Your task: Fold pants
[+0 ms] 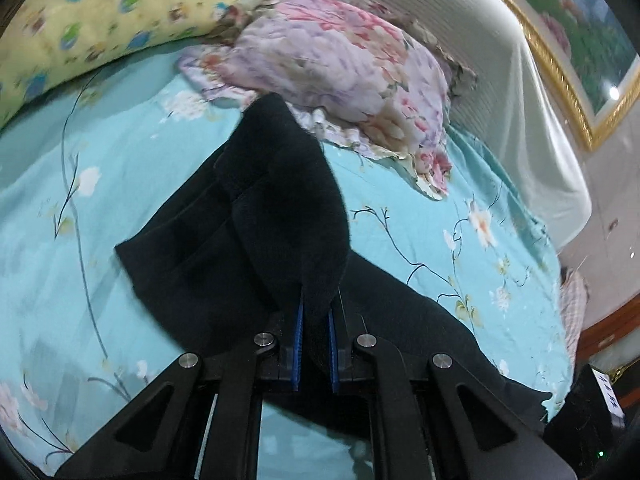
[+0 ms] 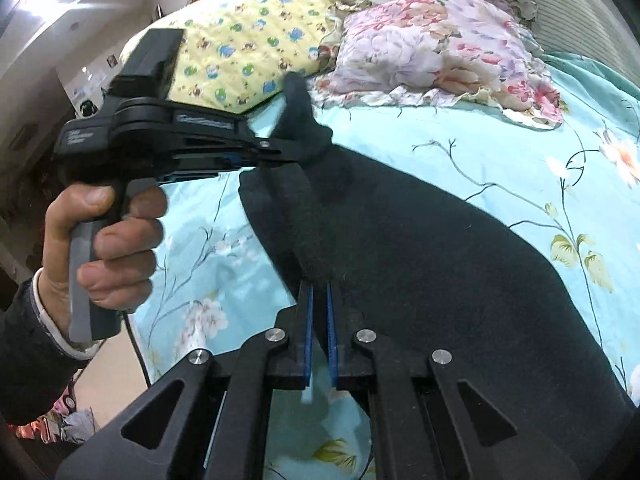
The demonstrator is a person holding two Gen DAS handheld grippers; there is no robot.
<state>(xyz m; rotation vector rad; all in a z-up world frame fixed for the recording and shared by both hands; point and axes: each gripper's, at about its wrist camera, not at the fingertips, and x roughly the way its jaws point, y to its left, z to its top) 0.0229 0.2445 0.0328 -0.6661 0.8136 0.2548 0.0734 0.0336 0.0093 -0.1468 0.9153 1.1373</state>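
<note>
Black pants [image 1: 256, 224] lie on a turquoise floral bedsheet [image 1: 100, 200]. My left gripper [image 1: 316, 308] is shut on an edge of the pants and lifts a fold of fabric. In the right wrist view my right gripper [image 2: 319, 292] is shut on another edge of the pants [image 2: 420, 260], raised off the sheet [image 2: 500, 148]. The left gripper [image 2: 296, 152], held in a hand [image 2: 104, 248], also shows there at the upper left, clamping the pants' far edge.
A pink floral pillow [image 1: 340, 68] and a yellow patterned pillow [image 1: 100, 20] lie at the head of the bed. A white headboard cover [image 1: 500, 72] and a gold-framed picture [image 1: 580, 40] stand behind. The bed's left edge and floor [image 2: 104, 372] show.
</note>
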